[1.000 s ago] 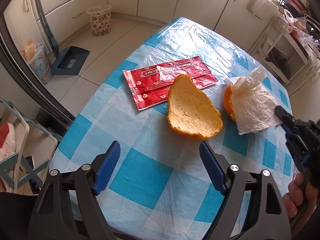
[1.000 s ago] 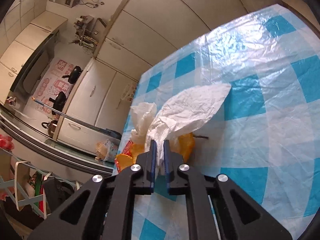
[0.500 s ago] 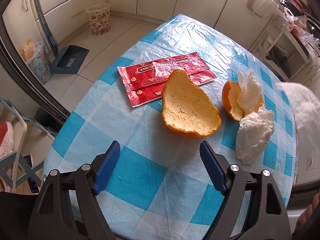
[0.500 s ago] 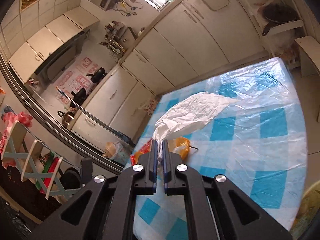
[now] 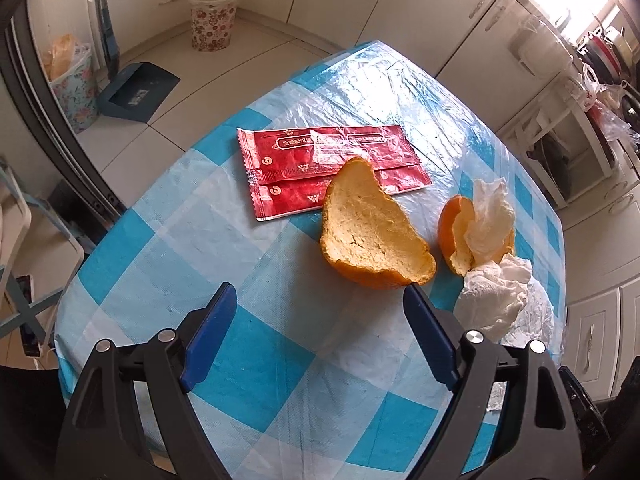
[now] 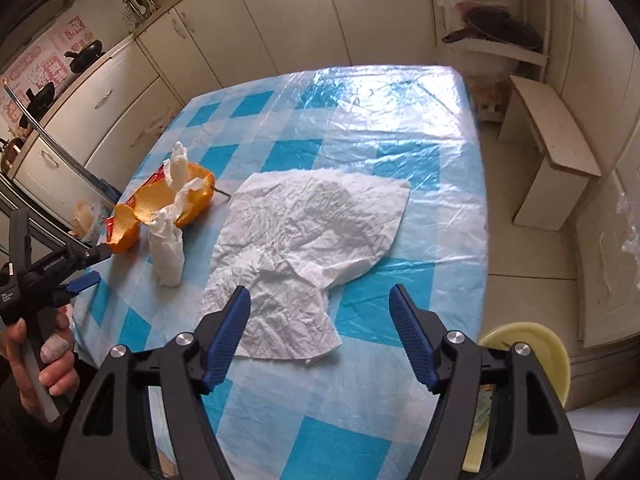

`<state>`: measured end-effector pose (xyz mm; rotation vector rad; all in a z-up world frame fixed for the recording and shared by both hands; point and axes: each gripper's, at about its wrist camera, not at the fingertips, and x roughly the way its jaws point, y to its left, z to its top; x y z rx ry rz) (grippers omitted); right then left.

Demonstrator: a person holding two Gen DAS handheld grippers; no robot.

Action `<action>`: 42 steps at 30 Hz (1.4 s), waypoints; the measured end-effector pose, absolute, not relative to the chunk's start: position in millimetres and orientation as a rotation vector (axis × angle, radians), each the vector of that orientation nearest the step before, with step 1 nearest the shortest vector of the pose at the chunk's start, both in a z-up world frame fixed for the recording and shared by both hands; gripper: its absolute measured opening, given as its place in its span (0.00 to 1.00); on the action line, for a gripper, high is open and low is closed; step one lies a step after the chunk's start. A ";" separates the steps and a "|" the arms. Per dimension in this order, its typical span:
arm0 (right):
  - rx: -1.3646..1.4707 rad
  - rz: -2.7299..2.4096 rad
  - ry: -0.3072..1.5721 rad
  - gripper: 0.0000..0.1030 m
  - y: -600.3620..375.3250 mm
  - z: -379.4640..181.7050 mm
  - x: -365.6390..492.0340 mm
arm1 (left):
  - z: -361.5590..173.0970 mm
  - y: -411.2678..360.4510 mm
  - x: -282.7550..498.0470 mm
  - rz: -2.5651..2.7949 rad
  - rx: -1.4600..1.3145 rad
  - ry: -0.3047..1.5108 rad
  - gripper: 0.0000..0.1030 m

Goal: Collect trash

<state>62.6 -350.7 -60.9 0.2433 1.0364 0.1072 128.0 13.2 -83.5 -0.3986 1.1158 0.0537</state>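
Tissue [image 6: 308, 240] lies flat on the counter [image 6: 400, 120]; both grippers' fingers stand apart, empty. Next, likely gather peel [image 5: 372, 236] onto it.

Left wrist view looks down along its fingers [image 5: 208, 336] across the desk [image 5: 168, 240] toward floor and cabinets, right wrist view faces the desk [image 6: 360, 120] from another side, both share the peels [image 5: 372, 236] [image 6: 172, 204].

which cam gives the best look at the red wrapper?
Left wrist. The red wrapper lies flat on the table with nearly its whole printed face showing; only its near edge sits behind the large orange peel. The right wrist view shows just a red sliver behind the peels.
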 end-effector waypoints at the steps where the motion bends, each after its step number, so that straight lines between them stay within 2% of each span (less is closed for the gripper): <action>1: 0.224 0.090 1.024 0.70 -351.0 -58.5 61.8 | -83.5 12.6 128.7 0.053 -0.401 1.113 0.79; 12: 0.283 0.190 0.890 0.71 -326.0 -40.2 72.7 | -75.6 17.5 130.3 0.045 -0.486 1.066 0.81; 21: 0.206 0.311 0.910 0.71 -247.2 -51.1 102.0 | -80.0 20.9 135.5 0.103 -0.432 1.062 0.81; 29: 0.180 0.313 0.948 0.70 -223.4 -74.2 123.1 | -85.0 10.4 147.4 0.092 -0.335 1.073 0.81; 31: 0.176 0.333 0.971 0.59 -221.1 -80.0 124.3 | -83.8 5.3 147.9 0.069 -0.317 1.072 0.81; 32: 0.175 0.348 0.987 0.47 -220.1 -82.2 124.2 | -82.8 3.8 147.7 0.062 -0.314 1.068 0.76; 33: 0.175 0.359 0.998 0.40 -219.9 -83.6 123.5 | -81.5 1.7 146.8 0.055 -0.306 1.061 0.70; 35: 0.168 0.377 0.997 0.35 -220.1 -82.1 119.0 | -80.1 -3.5 145.7 0.033 -0.281 1.063 0.48; 38: 0.143 0.392 0.985 0.31 -222.9 -75.7 108.3 | -80.3 -11.5 142.5 0.005 -0.250 1.073 0.22; 42: 0.137 0.394 0.975 0.30 -233.8 -68.9 93.7 | -75.8 -13.6 134.0 -0.025 -0.218 1.068 0.19</action>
